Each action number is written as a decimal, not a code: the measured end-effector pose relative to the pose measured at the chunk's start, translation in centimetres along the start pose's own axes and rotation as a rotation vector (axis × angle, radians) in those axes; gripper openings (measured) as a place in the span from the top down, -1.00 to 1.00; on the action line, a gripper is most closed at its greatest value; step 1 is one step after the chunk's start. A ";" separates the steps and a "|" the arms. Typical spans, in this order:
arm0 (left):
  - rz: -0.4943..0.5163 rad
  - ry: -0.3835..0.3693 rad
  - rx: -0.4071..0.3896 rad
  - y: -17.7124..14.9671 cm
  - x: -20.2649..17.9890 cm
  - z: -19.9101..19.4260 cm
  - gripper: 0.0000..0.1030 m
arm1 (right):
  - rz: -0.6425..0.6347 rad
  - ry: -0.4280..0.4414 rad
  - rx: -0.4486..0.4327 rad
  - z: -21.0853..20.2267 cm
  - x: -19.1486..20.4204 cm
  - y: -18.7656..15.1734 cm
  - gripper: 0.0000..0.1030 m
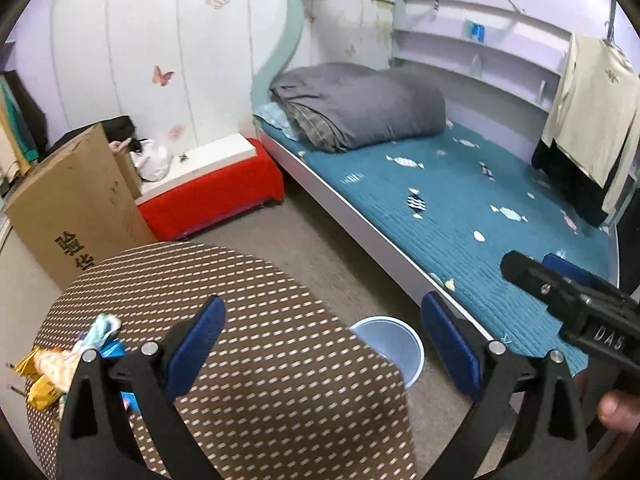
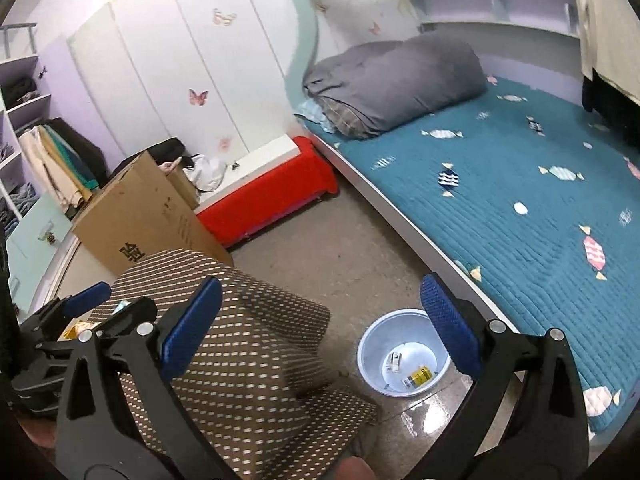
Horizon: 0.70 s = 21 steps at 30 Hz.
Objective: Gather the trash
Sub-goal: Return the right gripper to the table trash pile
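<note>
A small pile of crumpled wrappers (image 1: 68, 364), yellow, blue and pale, lies at the left edge of a round table under a brown dotted cloth (image 1: 248, 304). A light blue bin (image 2: 404, 354) stands on the floor between table and bed, with scraps of trash inside; it also shows in the left wrist view (image 1: 394, 344). My left gripper (image 1: 324, 344) is open and empty over the table's right side. My right gripper (image 2: 320, 328) is open and empty above the floor beside the bin. The right gripper also shows in the left wrist view (image 1: 560, 280), and the left gripper shows at the left of the right wrist view (image 2: 96, 304).
A bed with a teal quilt (image 2: 520, 184) and a folded grey duvet (image 2: 396, 80) runs along the right. A cardboard box (image 2: 148, 216) and a red-covered bench (image 2: 272, 188) stand behind the table. Clothes (image 1: 592, 108) hang at the far right.
</note>
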<state>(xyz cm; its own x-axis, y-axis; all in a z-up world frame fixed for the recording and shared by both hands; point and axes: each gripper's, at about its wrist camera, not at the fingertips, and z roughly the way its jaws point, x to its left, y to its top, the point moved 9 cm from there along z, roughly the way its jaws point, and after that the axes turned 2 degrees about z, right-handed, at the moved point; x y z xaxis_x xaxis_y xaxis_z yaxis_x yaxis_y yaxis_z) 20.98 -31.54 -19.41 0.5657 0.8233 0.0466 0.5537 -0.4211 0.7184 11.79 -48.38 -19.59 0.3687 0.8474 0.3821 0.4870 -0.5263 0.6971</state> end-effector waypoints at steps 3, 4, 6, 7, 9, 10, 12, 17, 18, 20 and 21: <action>-0.021 0.019 -0.019 -0.8 1.9 -1.7 -0.86 | -0.032 0.020 -0.013 -1.0 2.0 0.0 -0.88; -0.028 0.024 -0.024 -1.3 2.7 -2.3 -0.86 | -0.043 0.026 -0.018 -1.3 2.6 0.0 -0.88; -0.039 0.035 -0.031 -2.0 4.1 -3.2 -0.86 | -0.059 0.038 -0.023 -1.8 3.9 -0.1 -0.88; -0.045 0.039 -0.034 -2.3 4.7 -3.6 -0.86 | -0.076 0.046 -0.027 -2.1 4.9 -0.2 -0.88; -0.060 0.046 -0.040 -3.2 6.1 -4.5 -0.86 | -0.102 0.057 -0.028 -2.5 6.4 -0.4 -0.88; -0.066 0.048 -0.042 -3.6 6.7 -4.8 -0.86 | -0.111 0.065 -0.026 -2.6 7.0 -0.6 -0.88; -0.078 0.064 -0.051 -4.5 8.3 -5.8 -0.86 | -0.134 0.086 -0.018 -2.8 8.5 -1.1 -0.88; -0.116 0.082 -0.067 -6.9 12.0 -7.6 -0.86 | -0.206 0.135 0.012 -2.3 12.7 -2.6 -0.88; -0.123 0.090 -0.069 -7.5 12.8 -7.8 -0.86 | -0.221 0.145 0.021 -2.0 13.4 -3.1 -0.88; -0.129 0.109 -0.066 -8.7 14.4 -8.2 -0.86 | -0.247 0.163 0.048 -1.4 14.9 -4.2 -0.88; -0.130 0.123 -0.060 -9.6 15.6 -8.3 -0.86 | -0.253 0.170 0.060 -1.1 15.3 -4.7 -0.88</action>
<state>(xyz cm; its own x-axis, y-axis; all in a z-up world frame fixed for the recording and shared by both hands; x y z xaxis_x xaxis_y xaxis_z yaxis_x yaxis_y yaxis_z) 19.42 -11.49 -19.83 0.4104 0.9114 0.0323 0.5779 -0.2873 0.7639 14.28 -32.84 -16.35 0.0947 0.9490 0.3008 0.5942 -0.2963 0.7478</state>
